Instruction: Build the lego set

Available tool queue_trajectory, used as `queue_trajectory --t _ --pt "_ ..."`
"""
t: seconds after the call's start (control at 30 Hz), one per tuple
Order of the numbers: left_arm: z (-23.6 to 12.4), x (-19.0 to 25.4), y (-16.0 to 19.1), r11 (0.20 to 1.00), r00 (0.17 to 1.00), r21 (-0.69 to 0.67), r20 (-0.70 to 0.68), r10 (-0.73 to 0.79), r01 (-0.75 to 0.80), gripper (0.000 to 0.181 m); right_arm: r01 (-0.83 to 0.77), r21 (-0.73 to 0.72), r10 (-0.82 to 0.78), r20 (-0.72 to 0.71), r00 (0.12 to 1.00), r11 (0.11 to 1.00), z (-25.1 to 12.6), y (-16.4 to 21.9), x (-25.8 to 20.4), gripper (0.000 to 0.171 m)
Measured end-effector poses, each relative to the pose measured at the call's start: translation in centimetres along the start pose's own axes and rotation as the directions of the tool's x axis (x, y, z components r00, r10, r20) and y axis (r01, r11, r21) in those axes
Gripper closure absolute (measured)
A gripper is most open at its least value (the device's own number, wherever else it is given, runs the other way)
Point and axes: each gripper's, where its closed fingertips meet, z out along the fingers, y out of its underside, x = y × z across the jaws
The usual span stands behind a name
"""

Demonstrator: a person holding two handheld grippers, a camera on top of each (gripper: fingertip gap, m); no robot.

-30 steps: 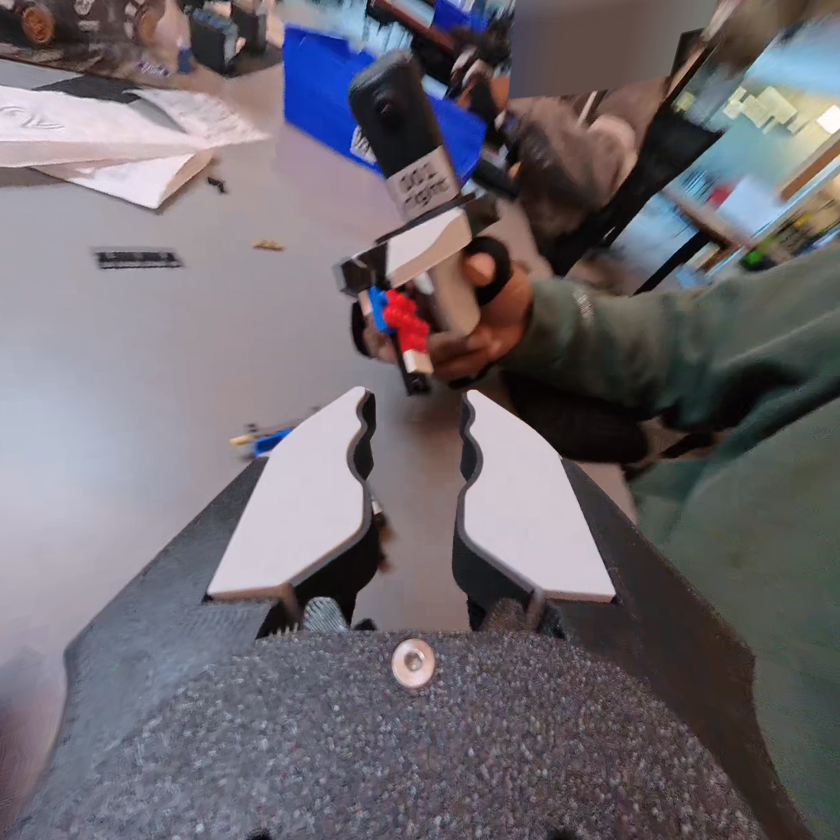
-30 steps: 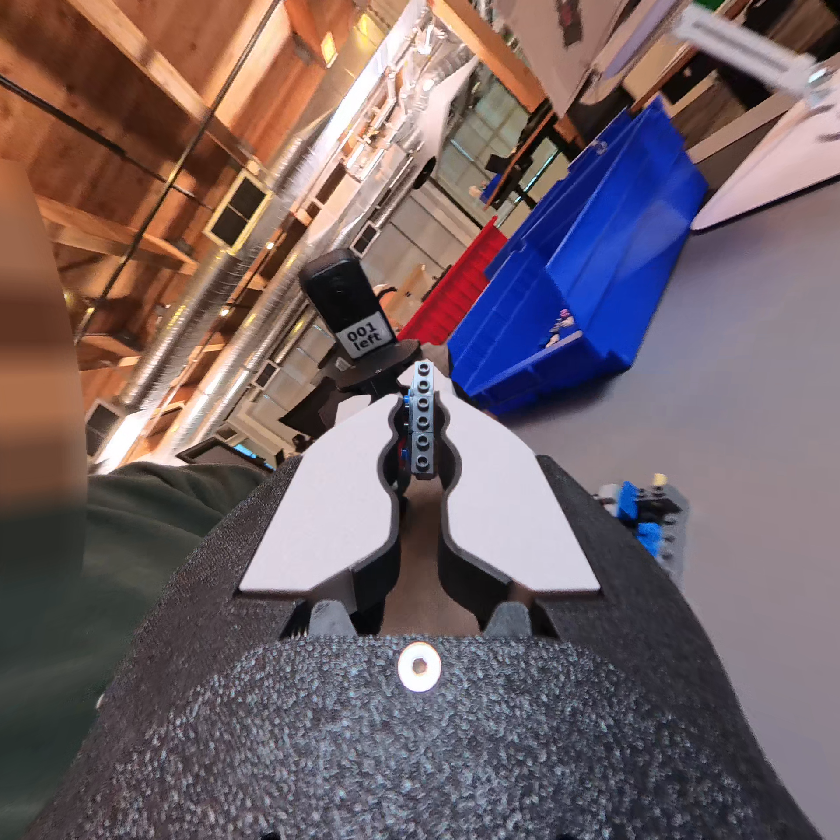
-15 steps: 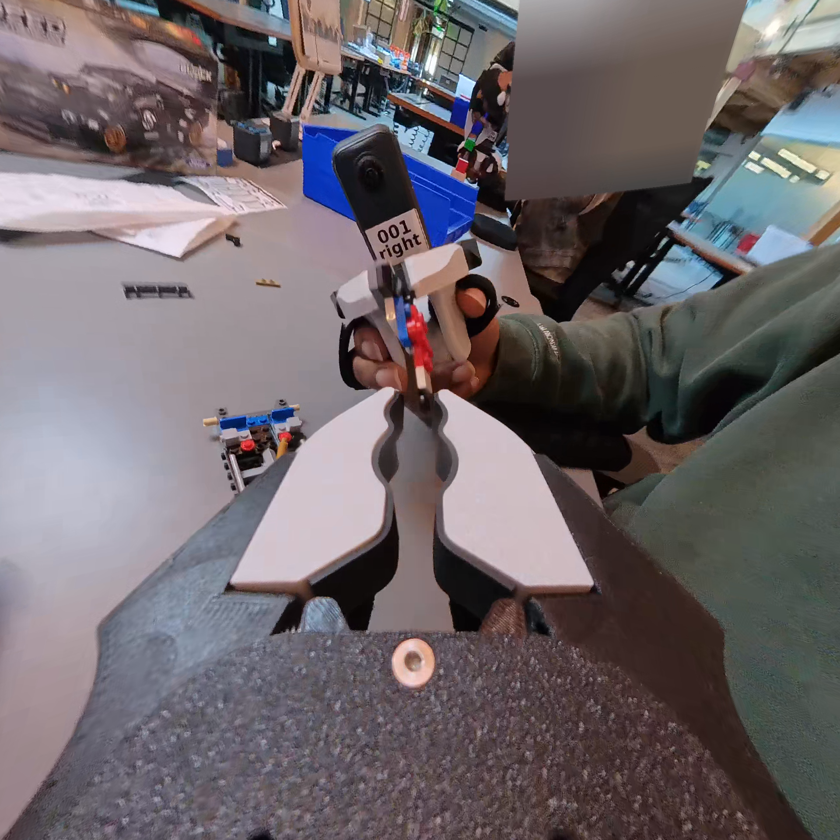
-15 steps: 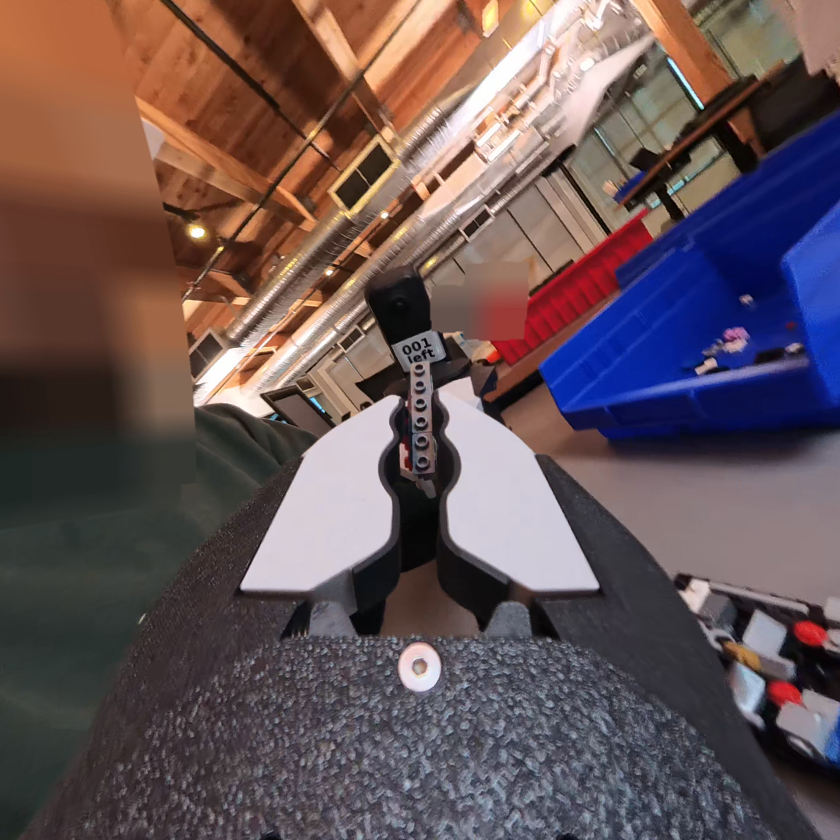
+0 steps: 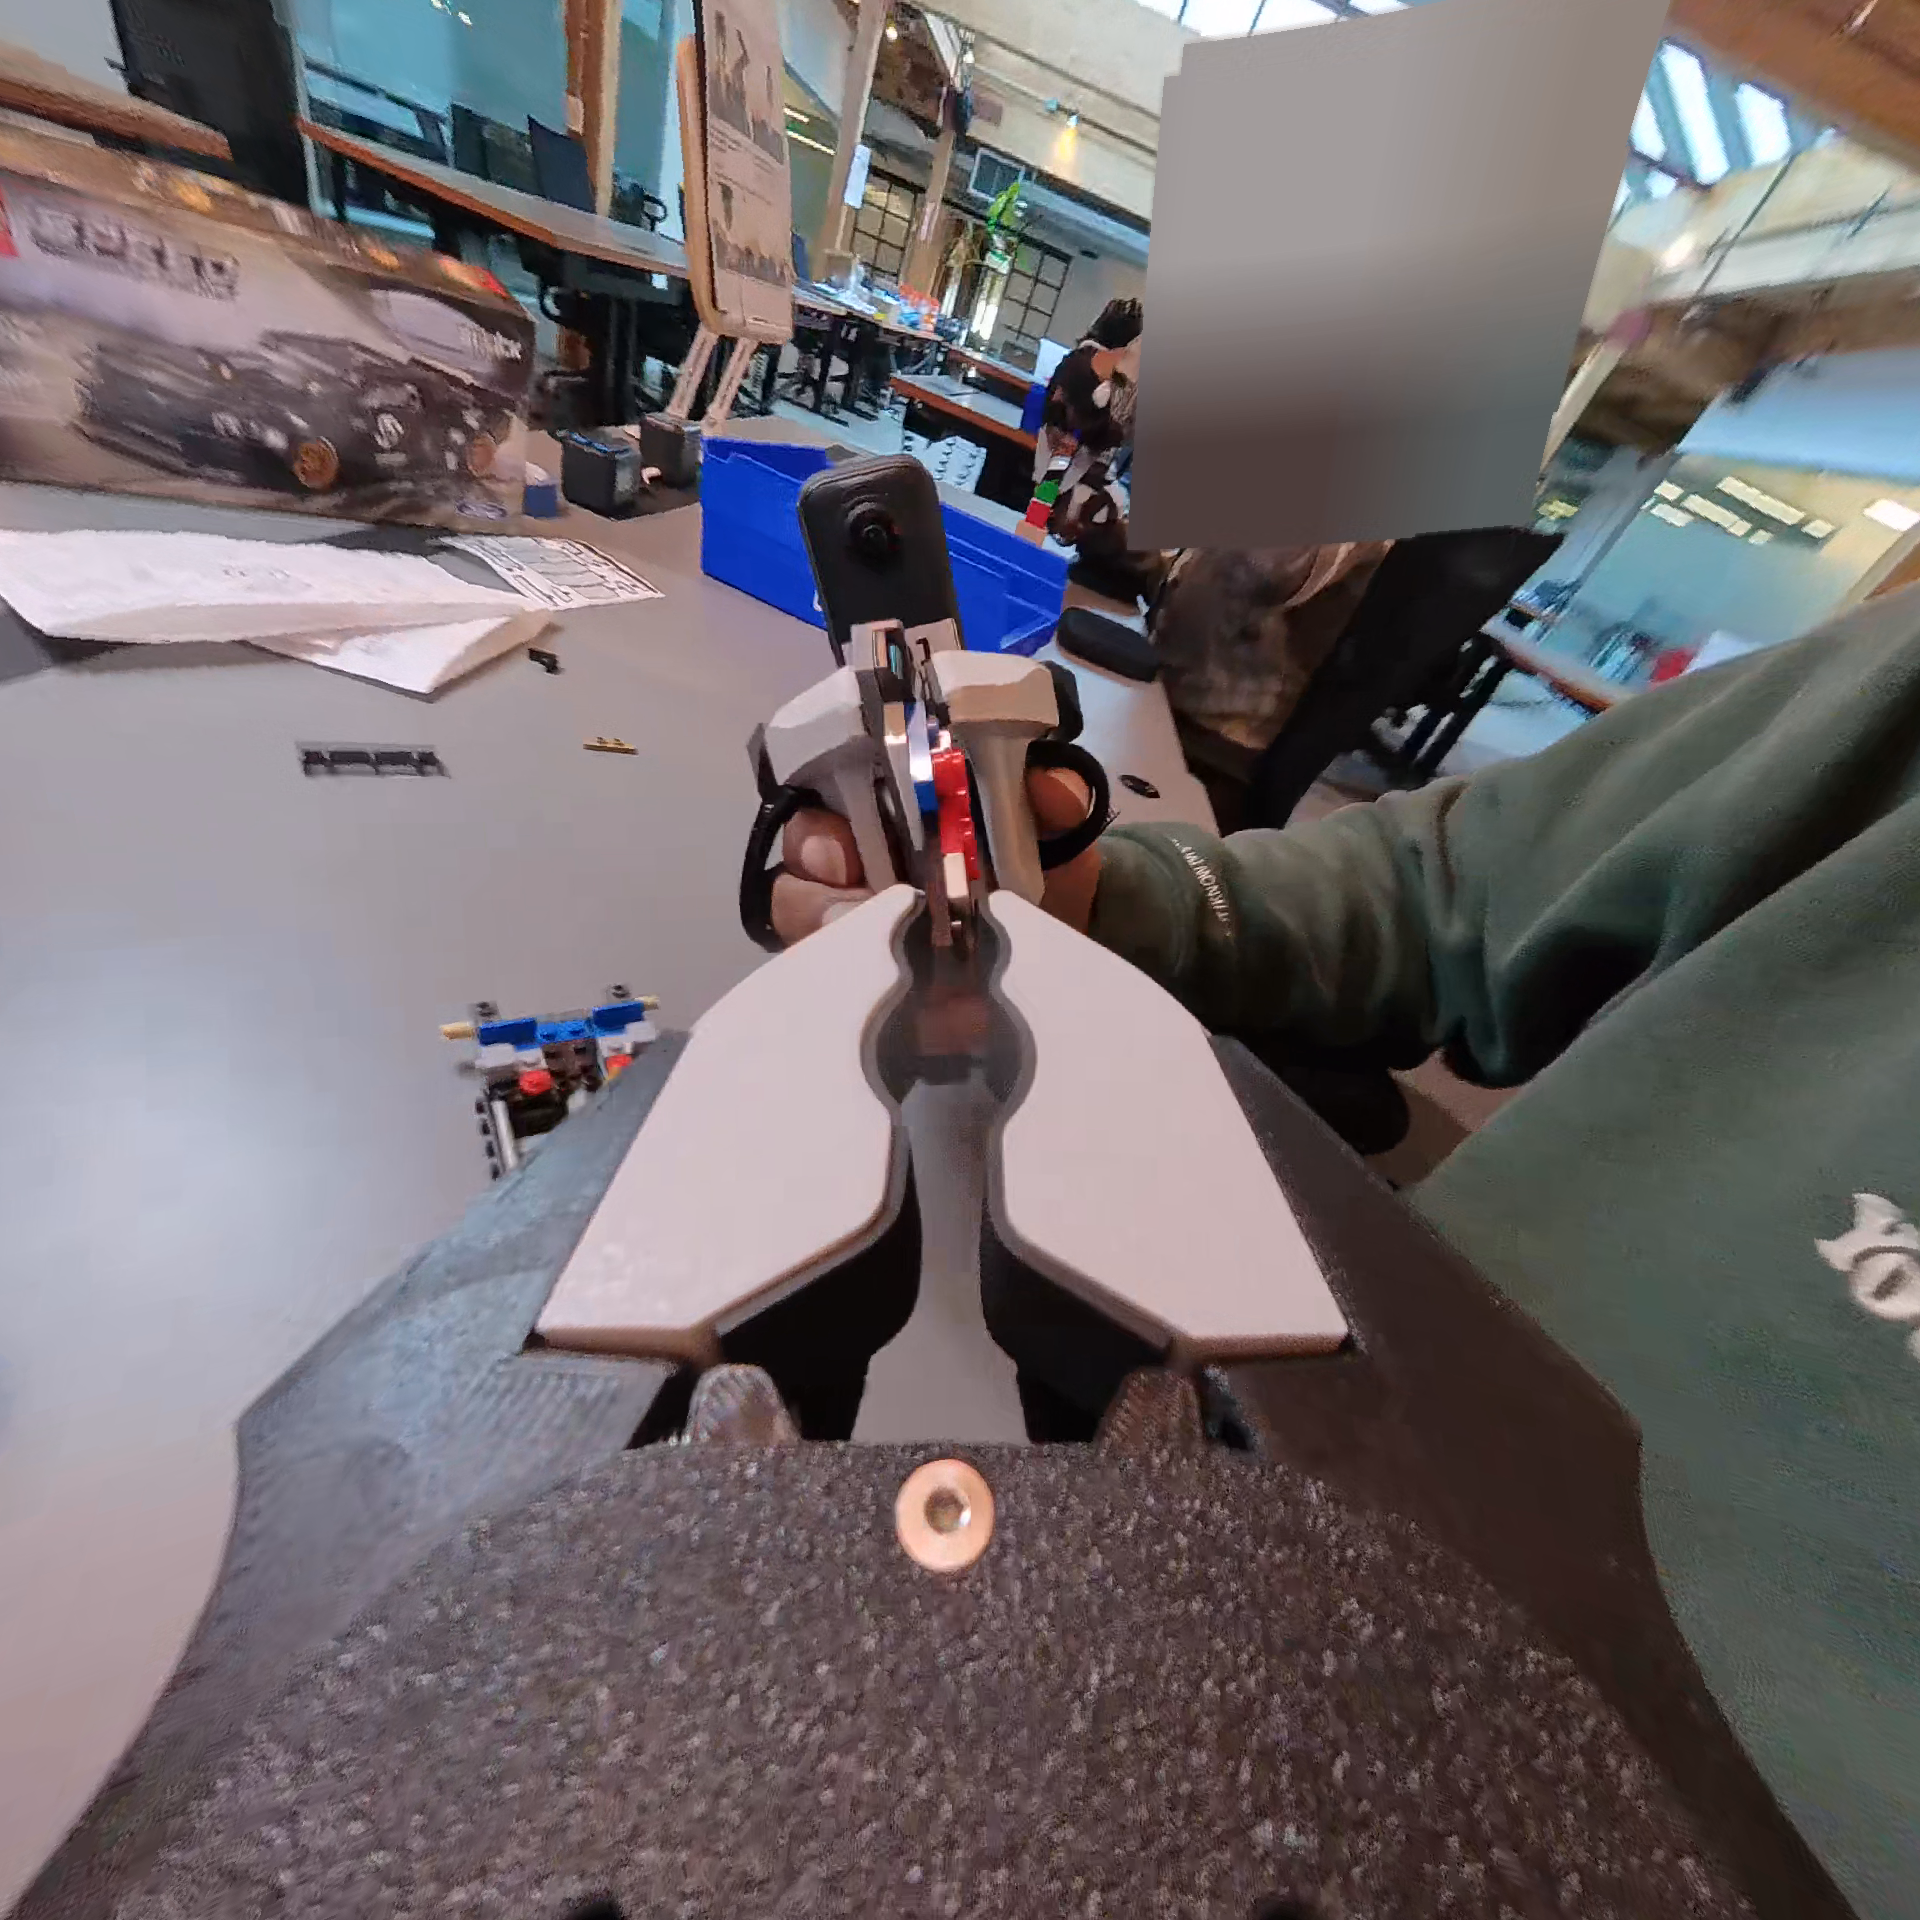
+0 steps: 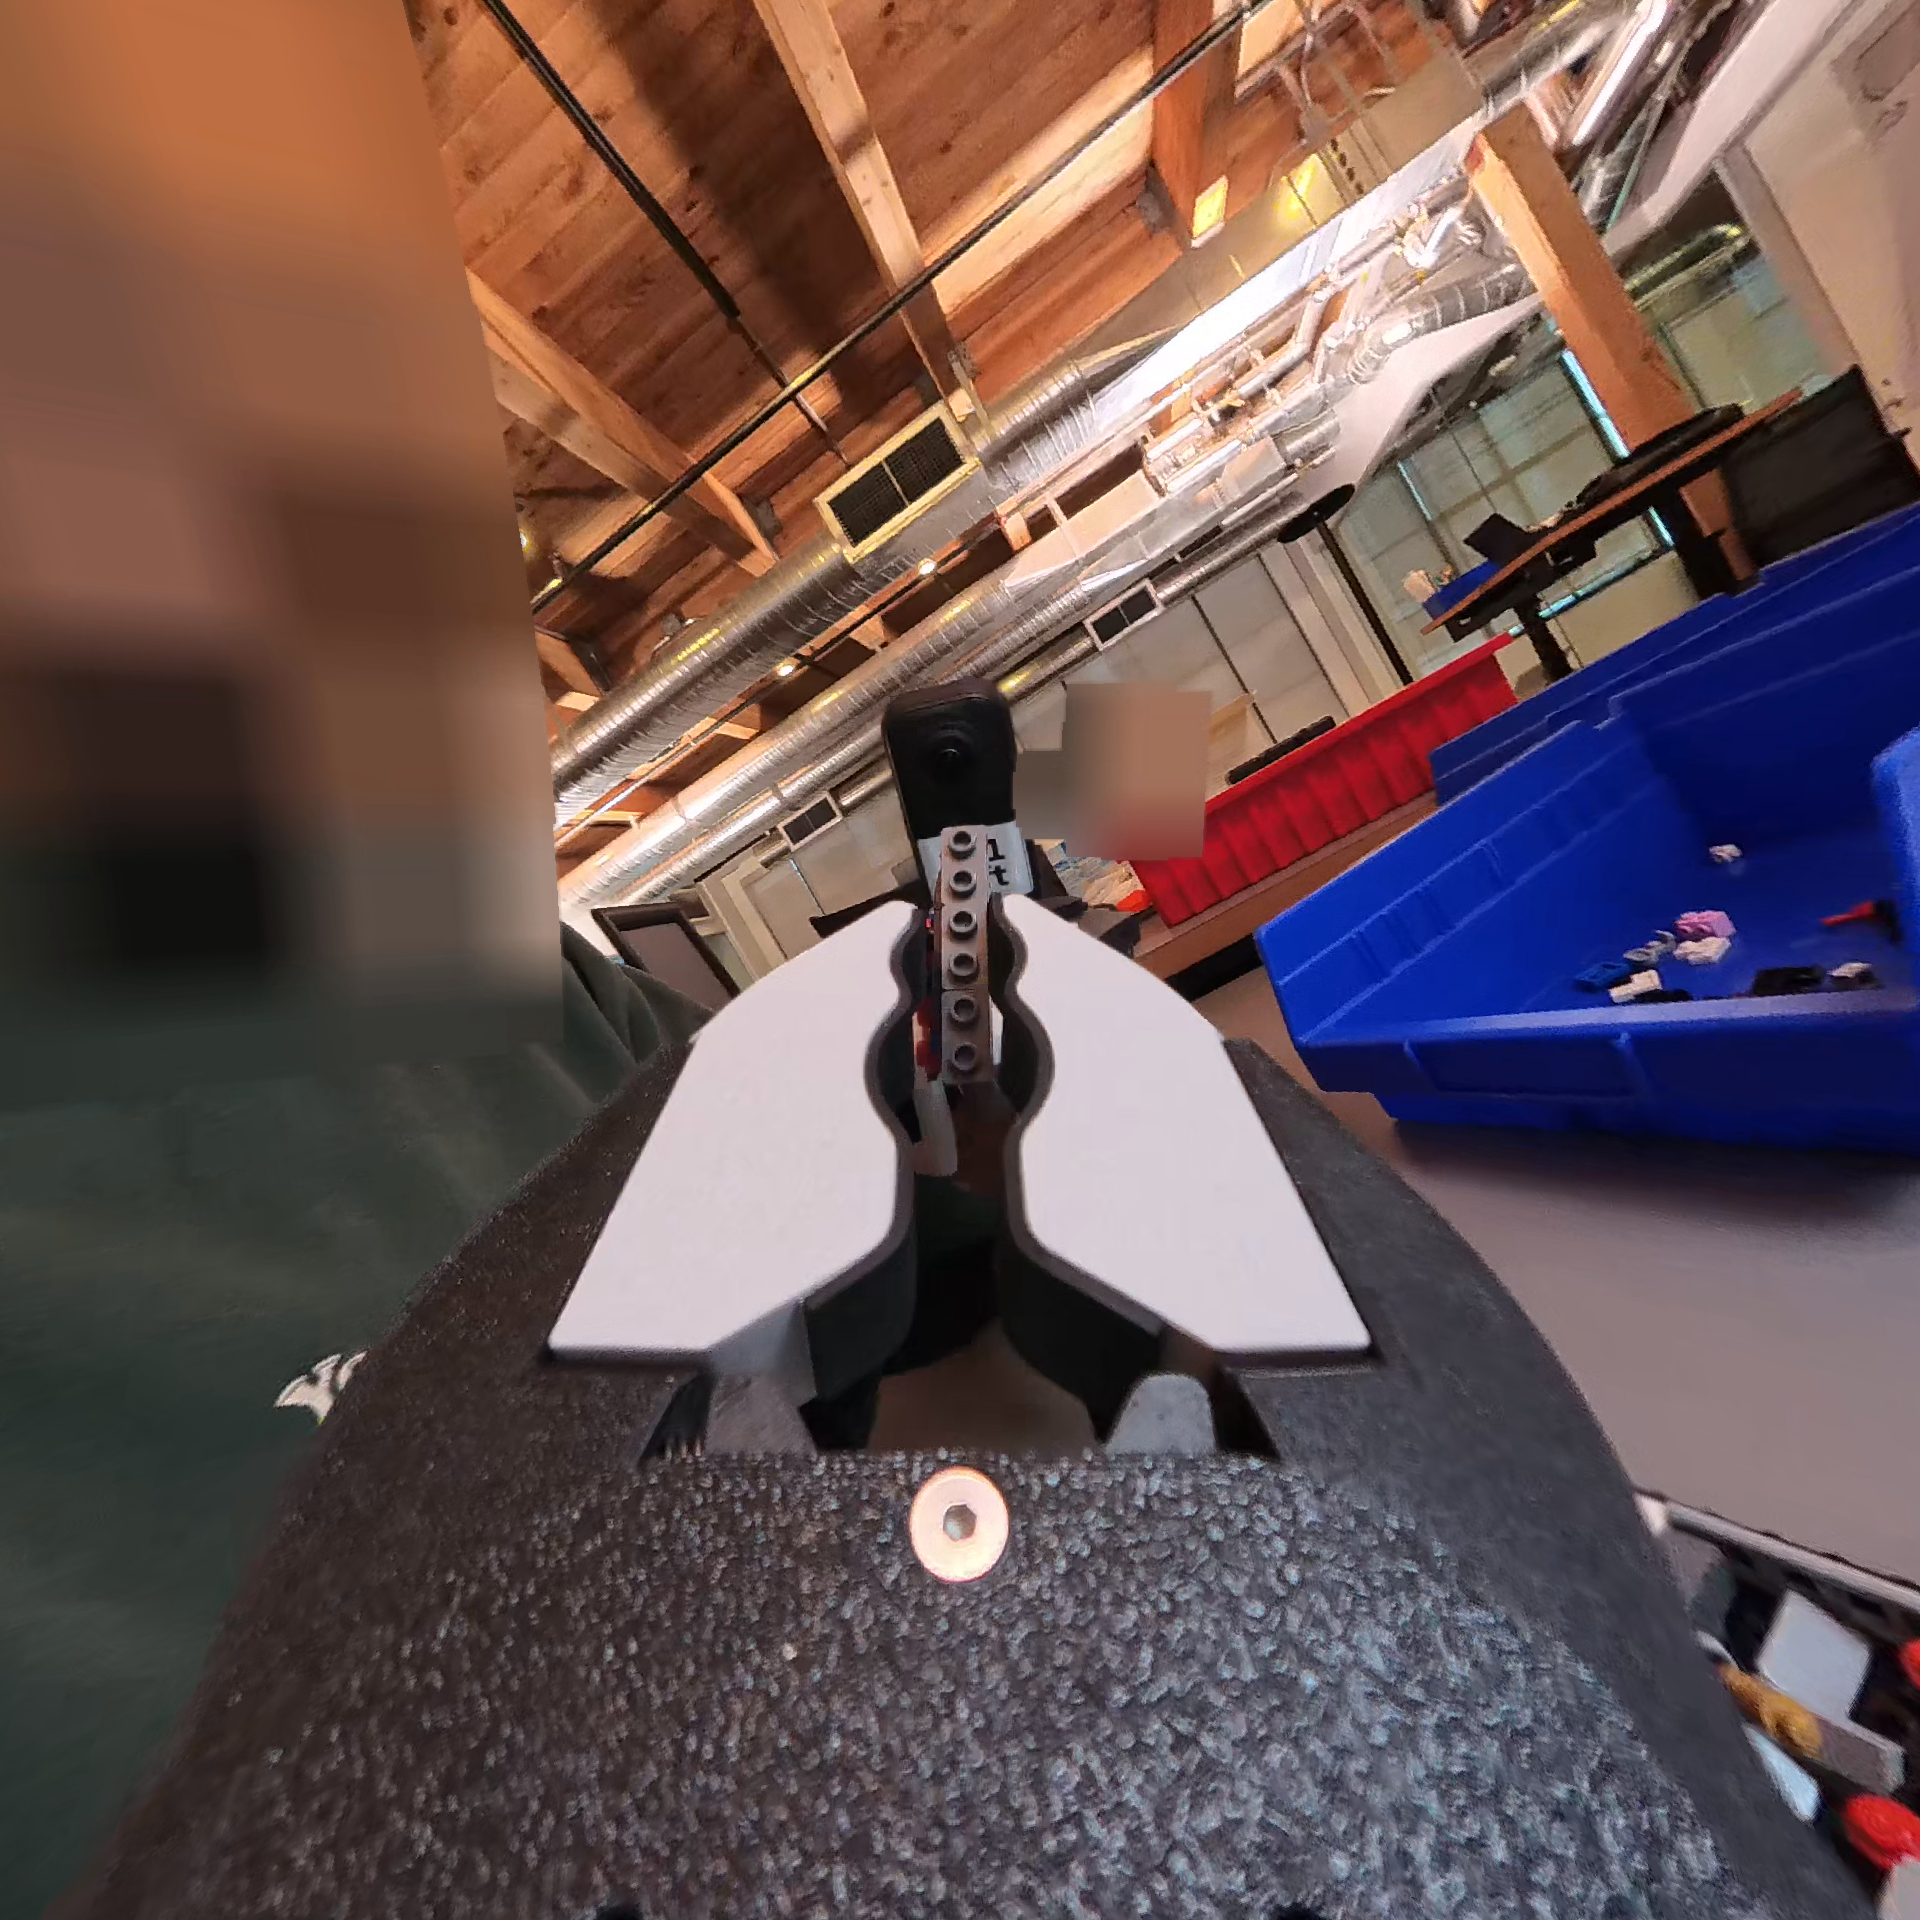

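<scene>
In the left wrist view my right gripper [image 5: 935,748] faces me, held by a hand [image 5: 821,862] in a green sleeve. It is shut on a small brick piece [image 5: 951,821] of red, blue and grey parts. My left gripper [image 5: 951,914] has its jaws closed in on the near end of that same piece. In the right wrist view my right gripper [image 6: 961,914] is shut on the piece, whose grey studded strip [image 6: 964,966] stands up between the fingers. The left gripper's black camera [image 6: 940,769] shows just beyond it.
A partly built brick chassis [image 5: 551,1060] lies on the grey table [image 5: 260,935] left of my left gripper and shows at lower right in the right wrist view [image 6: 1818,1714]. A blue bin [image 6: 1558,997] holds loose bricks. A printed box [image 5: 260,395] and paper sheets [image 5: 260,592] lie at the back left. Left and right tips are no more than a few centimetres apart.
My left gripper has moved up to the right gripper and narrowed from wide open until its jaws closed on the end of the brick piece. The right gripper kept hold of the piece.
</scene>
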Motion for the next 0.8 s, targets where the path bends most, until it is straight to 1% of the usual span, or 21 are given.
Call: queue_trajectory --t 0.07,0.13,0.17,0.2,0.23,0.27,0.3,0.33,0.4,0.47,0.53,0.57,0.63,0.7,0.73,0.8 --pt "-0.2 -0.7 0.2 0.997 0.997 -0.010 -0.014 -0.080 0.079 0.174 -0.002 -0.017 0.001 -0.053 0.999 1.000 -0.1 0.2 0.9 0.160" --pt "-0.4 -1.5 0.6 0.981 0.980 -0.020 -0.033 -0.194 0.193 0.174 0.016 -0.079 -0.026 -0.130 0.991 0.997 -0.3 0.6 2.0 0.160" --pt "-0.4 -1.9 1.0 0.965 0.964 -0.038 -0.044 -0.261 0.260 0.174 0.053 -0.133 -0.076 -0.175 0.982 0.990 -0.6 0.7 2.6 0.158" --pt "-0.5 -2.3 1.3 0.948 0.947 -0.053 -0.047 -0.317 0.315 0.174 0.129 -0.193 -0.170 -0.216 0.962 0.973 -1.0 0.5 3.0 0.154" --pt "-0.6 -2.9 1.9 0.932 0.933 -0.078 -0.034 -0.358 0.355 0.175 0.233 -0.289 -0.308 -0.248 0.919 0.928 -1.5 0.4 3.5 0.151" --pt "-0.7 -3.3 2.6 0.919 0.923 -0.106 -0.019 -0.384 0.380 0.175 0.339 -0.419 -0.468 -0.255 0.846 0.842 -2.0 0.5 3.9 0.148" --pt "-0.8 -3.7 3.3 0.906 0.914 -0.133 -0.001 -0.405 0.401 0.175 0.427 -0.540 -0.610 -0.218 0.762 0.726 -2.4 0.7 3.9 0.143" --pt "-0.8 -4.0 4.0 0.892 0.905 -0.166 0.011 -0.426 0.421 0.175 0.489 -0.625 -0.709 -0.149 0.690 0.608 -2.4 1.1 3.5 0.142" --pt "-0.7 -4.6 5.2 0.869 0.894 -0.214 0.050 -0.446 0.445 0.175 0.544 -0.734 -0.803 -0.002 0.597 0.406 -1.8 3.0 2.8 0.140" --pt "-0.4 -4.7 6.5 0.850 0.891 -0.273 0.072 -0.448 0.450 0.175 0.548 -0.812 -0.850 0.135 0.510 0.200 -1.7 5.6 3.6 0.140" --pt "-0.2 -4.6 7.6 0.839 0.898 -0.326 0.089 -0.431 0.435 0.175 0.518 -0.855 -0.852 0.244 0.464 0.038 -2.4 8.1 4.9 0.140" --pt "-0.3 -4.6 8.1 0.836 0.906 -0.352 0.103 -0.411 0.420 0.175 0.511 -0.859 -0.847 0.284 0.449 -0.017 -2.7 9.0 5.4 0.141" --pt "-0.4 -4.6 9.0 0.830 0.919 -0.399 0.123 -0.374 0.391 0.175 0.505 -0.858 -0.843 0.338 0.419 -0.094 -3.0 9.9 5.9 0.146" --pt "-0.6 -4.9 9.3 0.827 0.925 -0.415 0.143 -0.352 0.379 0.175 0.483 -0.860 -0.842 0.378 0.384 -0.166 -3.3 10.4 6.6 0.151" --pt "-0.6 -4.7 9.3 0.823 0.922 -0.419 0.130 -0.365 0.384 0.175 0.479 -0.857 -0.843 0.394 0.367 -0.192 -3.3 10.5 6.8 0.152" --pt "-0.7 -4.8 9.7 0.816 0.924 -0.435 0.139 -0.356 0.380 0.175 0.470 -0.857 -0.842 0.405 0.355 -0.214 -3.5 10.8 7.1 0.153"
